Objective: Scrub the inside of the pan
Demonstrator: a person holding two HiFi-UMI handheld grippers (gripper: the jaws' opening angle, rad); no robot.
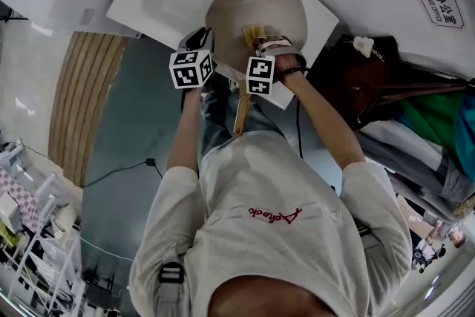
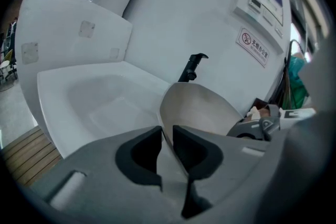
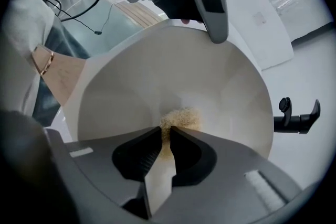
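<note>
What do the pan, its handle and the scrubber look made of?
Pan: cream, matte, smooth inside; looks like ceramic-type coating over metal, though the base isn't visible. Handle: black, dull, probably moulded plastic. Scrubber: tan, fuzzy, coarse fibre pad, perhaps loofah-like or synthetic.

My right gripper [image 3: 167, 131]: jaws clamped on tan scrub pad [image 3: 182, 117], pad against cream pan [image 3: 157, 71] inner wall just ahead. Black pan handle [image 3: 297, 121] right of jaws. Left gripper [image 3: 203, 21] at far rim.
</note>
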